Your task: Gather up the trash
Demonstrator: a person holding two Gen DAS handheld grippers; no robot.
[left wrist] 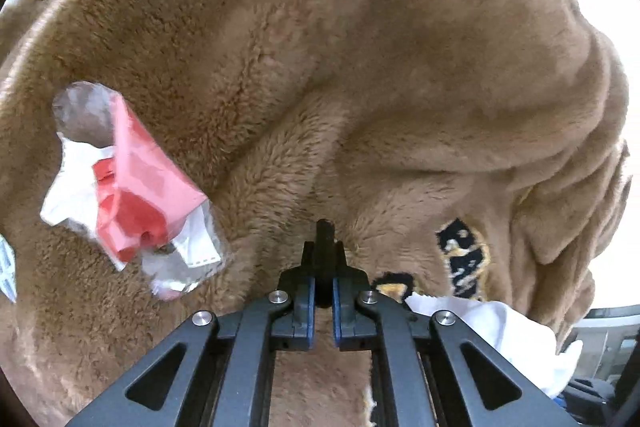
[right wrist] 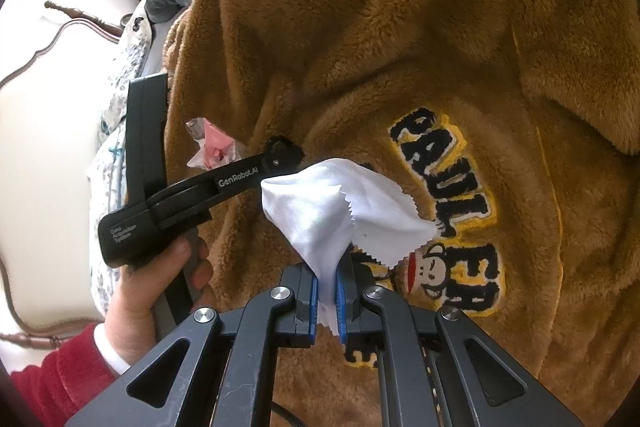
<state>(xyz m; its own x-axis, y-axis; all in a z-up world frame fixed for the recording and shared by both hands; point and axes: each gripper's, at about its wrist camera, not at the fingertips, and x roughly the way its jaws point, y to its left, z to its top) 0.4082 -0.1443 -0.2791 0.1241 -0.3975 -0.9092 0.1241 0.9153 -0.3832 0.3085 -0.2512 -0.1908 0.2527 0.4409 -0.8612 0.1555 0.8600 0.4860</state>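
The right tongs [right wrist: 327, 281] clamp the white cloth [right wrist: 344, 203] – trash already in hand. The left tongs [left wrist: 323, 267] are together on a fold of brown fleece [left wrist: 320, 67], apparently steadying it – the wrapper [left wrist: 132, 183] lies to their left.

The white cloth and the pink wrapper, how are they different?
The white cloth is plain white with zigzag edges; the pink wrapper is crumpled pink, red and clear plastic. The white cloth is pinched in the right gripper and lifted; the pink wrapper lies loose on the brown fleece, untouched. The left gripper is shut beside it. Both are trash to collect.
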